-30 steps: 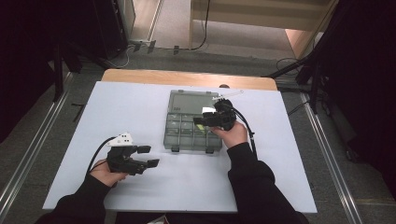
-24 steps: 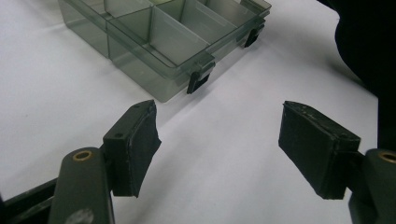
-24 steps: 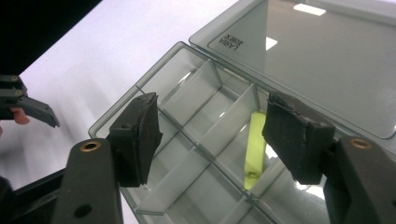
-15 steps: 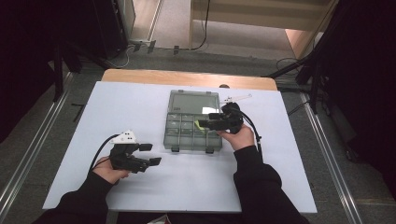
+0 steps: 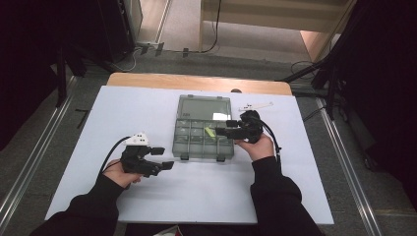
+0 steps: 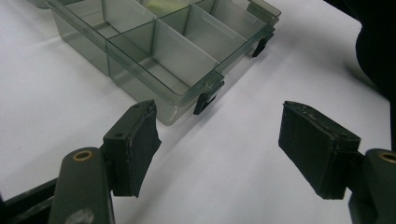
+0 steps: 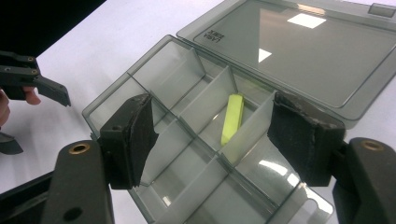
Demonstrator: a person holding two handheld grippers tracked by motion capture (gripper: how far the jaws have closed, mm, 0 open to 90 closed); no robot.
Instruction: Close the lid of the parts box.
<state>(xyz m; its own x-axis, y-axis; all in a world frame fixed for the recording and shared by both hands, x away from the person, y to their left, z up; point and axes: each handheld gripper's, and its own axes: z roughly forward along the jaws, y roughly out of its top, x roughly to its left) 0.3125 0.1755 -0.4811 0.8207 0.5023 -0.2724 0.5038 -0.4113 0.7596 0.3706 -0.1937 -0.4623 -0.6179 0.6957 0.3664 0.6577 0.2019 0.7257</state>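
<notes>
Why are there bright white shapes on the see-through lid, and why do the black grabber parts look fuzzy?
In the right gripper view, the white patches on the box lid are glare from lights above; the yellow piece looks sharp, while the near pads are softly out of focus. In the left gripper view, the box casts a faint shadow on the white table.

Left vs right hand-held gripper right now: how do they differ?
The right hand-held gripper hangs over the open box, its open jaws astride the compartment holding the yellow piece; the left hand-held gripper sits over bare table just off the box's front-left corner. The right points left across the box, the left points right towards it. Both are open and hold nothing.
</notes>
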